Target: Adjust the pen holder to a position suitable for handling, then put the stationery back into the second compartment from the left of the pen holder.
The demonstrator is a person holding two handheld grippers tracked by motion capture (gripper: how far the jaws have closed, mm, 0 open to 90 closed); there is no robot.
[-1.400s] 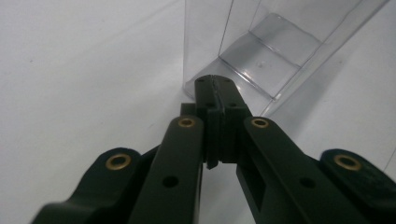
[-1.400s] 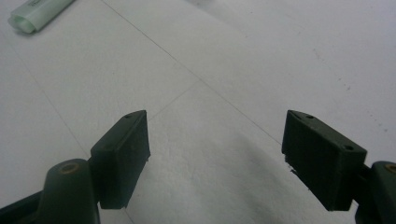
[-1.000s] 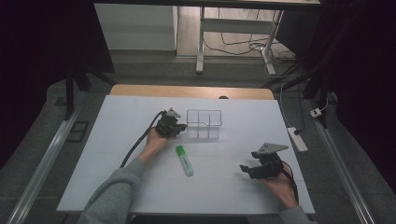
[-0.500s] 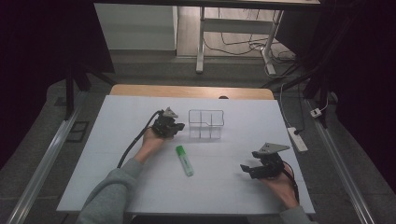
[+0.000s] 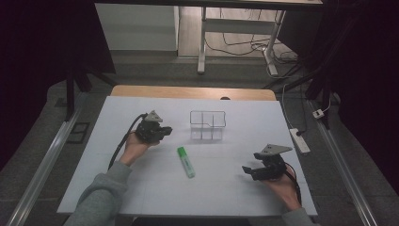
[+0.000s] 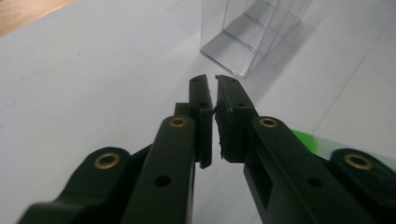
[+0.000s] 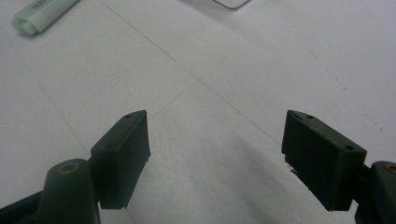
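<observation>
A green highlighter (image 5: 186, 162) lies flat in the middle of the white table, its pale end (image 7: 42, 14) showing at the top left of the right gripper view. A clear plastic divided box (image 5: 207, 125) stands behind it. My left gripper (image 5: 167, 132) hovers left of the box and points at it (image 6: 252, 37). Its jaws have just been opening; they stand barely parted (image 6: 212, 81) with nothing between them, and a green blur of the highlighter (image 6: 306, 140) shows past the right jaw. My right gripper (image 5: 245, 169) rests near the table's front right, wide open (image 7: 217, 135) and empty.
The white table surface (image 5: 141, 188) ends in a wooden strip (image 5: 188, 92) at the back. A power strip (image 5: 299, 140) lies off the table's right edge. Metal rails run along both sides of the table.
My left hand has drawn back to the left, away from the clear box, and risen a little. Its jaws have parted slightly. The right hand has kept still.
</observation>
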